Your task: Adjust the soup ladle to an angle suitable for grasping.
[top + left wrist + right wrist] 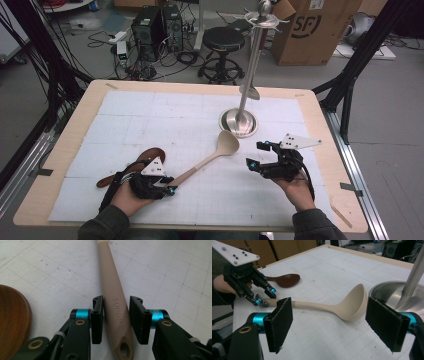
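Gridded white mat [190, 120] — smooth beige ladle [212, 157]

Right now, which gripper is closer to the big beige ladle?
Left. The left gripper has its jaws around the ladle handle's end. The right gripper is off to the bowl's side, jaws open, not touching.

On the table [320, 150] lies a mat [150, 115]; a ladle [207, 160] lies on the mat near its middle, bowl toward the far right, handle toward the near left; a stand [240, 122] is set on the mat just behind the ladle's bowl, its pole upright; a spoon [145, 157] lies on the mat left of the ladle's handle; the left gripper [170, 189] sits at the handle's near end, the handle between its jaws; the right gripper [257, 155] is right of the ladle, apart from it; a stool [222, 42], boxes [315, 30] and computers [157, 25] stand on the floor behind the table.
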